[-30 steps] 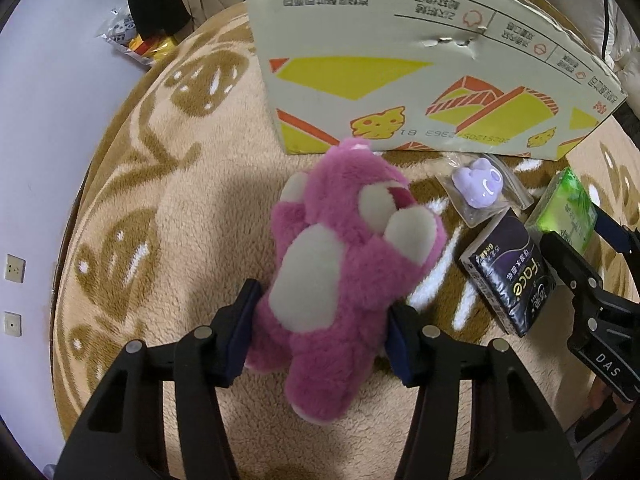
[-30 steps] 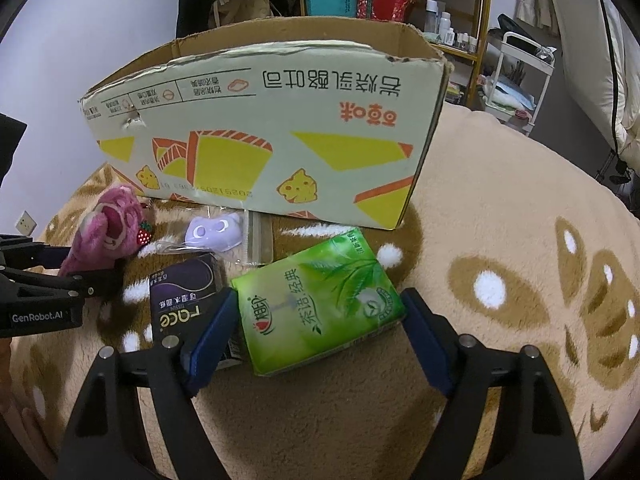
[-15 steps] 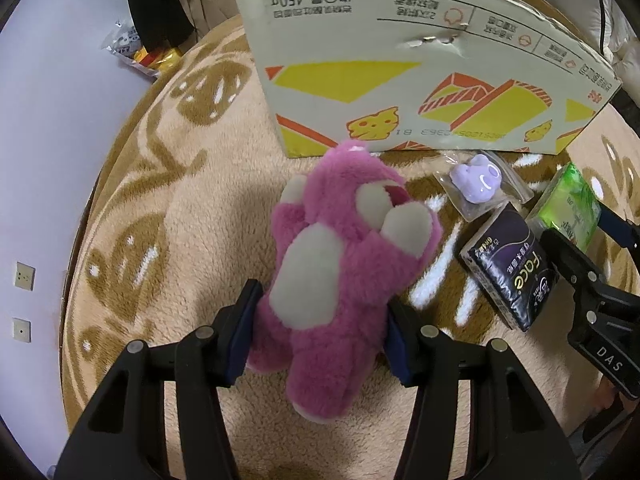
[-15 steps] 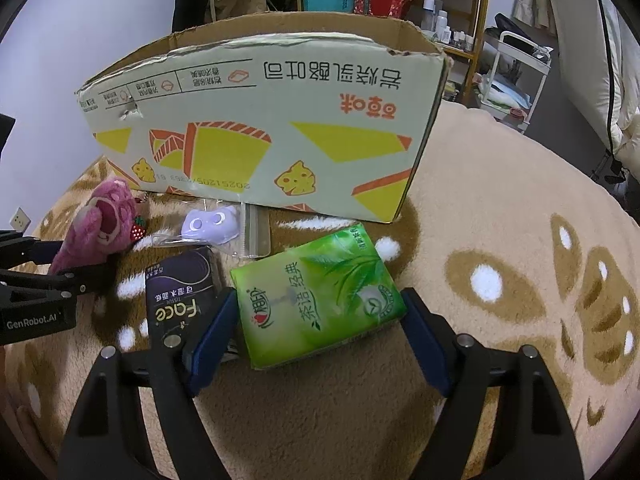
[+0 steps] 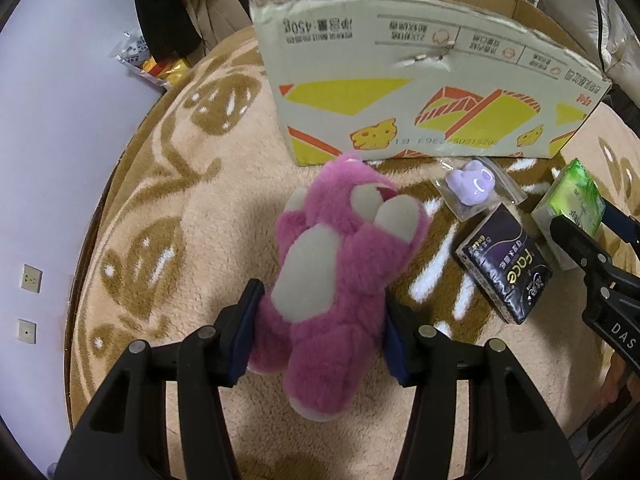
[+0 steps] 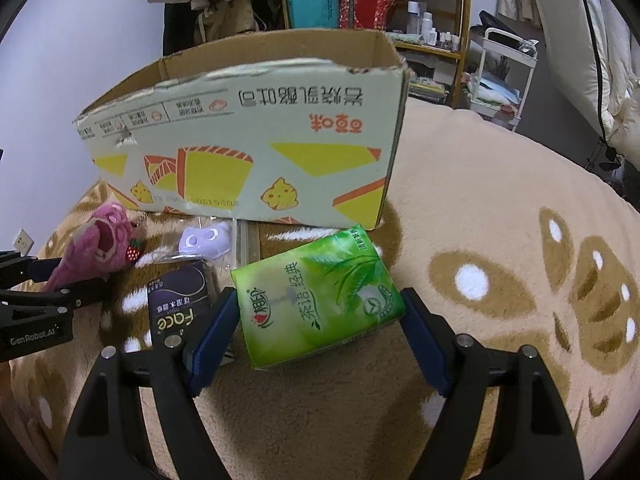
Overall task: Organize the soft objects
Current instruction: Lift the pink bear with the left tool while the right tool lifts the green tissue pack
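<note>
Left gripper [image 5: 320,336] clamped on pink plush [image 5: 340,280]; right gripper [image 6: 320,328] around green tissue pack [image 6: 320,292] (grip seemingly closed, contact unclear).

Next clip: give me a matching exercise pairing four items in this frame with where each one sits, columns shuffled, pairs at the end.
Things:
1. pink plush
2. green tissue pack
3. purple toy
4. black pack

Places:
A. in a clear bag by the box
B. between the right gripper fingers
C. on the rug, between plush and green pack
D. squeezed by the left gripper fingers

Pairs: 1-D, 2-B, 3-A, 4-C
</note>
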The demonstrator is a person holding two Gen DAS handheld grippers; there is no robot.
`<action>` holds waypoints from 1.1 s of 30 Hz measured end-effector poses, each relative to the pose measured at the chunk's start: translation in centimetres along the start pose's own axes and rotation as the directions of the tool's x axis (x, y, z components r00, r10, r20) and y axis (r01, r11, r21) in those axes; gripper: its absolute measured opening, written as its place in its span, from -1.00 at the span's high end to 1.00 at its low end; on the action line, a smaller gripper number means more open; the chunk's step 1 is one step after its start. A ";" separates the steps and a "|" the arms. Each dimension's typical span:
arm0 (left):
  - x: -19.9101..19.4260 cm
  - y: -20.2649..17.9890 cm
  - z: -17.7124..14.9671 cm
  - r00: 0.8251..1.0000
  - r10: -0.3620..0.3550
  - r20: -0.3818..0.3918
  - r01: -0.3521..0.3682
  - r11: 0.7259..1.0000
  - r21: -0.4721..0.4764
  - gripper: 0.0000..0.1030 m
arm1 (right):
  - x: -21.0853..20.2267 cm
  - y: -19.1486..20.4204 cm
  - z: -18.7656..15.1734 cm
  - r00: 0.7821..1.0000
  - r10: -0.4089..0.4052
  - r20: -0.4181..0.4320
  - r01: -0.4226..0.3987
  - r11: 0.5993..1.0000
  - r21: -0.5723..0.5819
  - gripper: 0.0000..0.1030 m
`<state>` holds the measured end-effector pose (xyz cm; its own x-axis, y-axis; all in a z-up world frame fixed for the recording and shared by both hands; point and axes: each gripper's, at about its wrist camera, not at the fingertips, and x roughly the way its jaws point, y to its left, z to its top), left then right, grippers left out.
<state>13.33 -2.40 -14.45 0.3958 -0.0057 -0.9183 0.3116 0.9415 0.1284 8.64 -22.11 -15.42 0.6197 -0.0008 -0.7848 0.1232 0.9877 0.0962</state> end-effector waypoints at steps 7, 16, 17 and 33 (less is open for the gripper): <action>-2.5 0.1 -0.5 0.996 0.026 0.081 -0.026 1.000 -0.003 0.03 | -1.8 -0.6 0.3 0.998 0.019 0.058 -0.021 0.999 0.040 -0.63; -4.0 0.1 -0.9 0.994 -0.004 0.111 0.004 1.000 -0.006 0.14 | -3.8 -1.0 0.5 0.993 0.027 0.113 -0.034 0.998 0.058 -0.63; -3.9 0.0 -0.9 0.993 -0.005 0.114 0.005 1.000 -0.004 0.14 | -4.1 -1.0 0.5 0.993 0.027 0.118 -0.034 0.998 0.057 -0.63; -11.4 -0.3 -2.7 0.922 0.083 0.379 -0.083 0.996 -0.017 0.14 | -8.3 -0.3 0.7 0.968 0.053 0.247 -0.062 0.998 0.028 -0.63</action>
<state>6.35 -1.68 -5.02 0.7179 -0.0548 -0.6939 0.2632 0.9442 0.1978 3.97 -22.54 -8.49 0.7976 0.0130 -0.6030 0.1064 0.9810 0.1620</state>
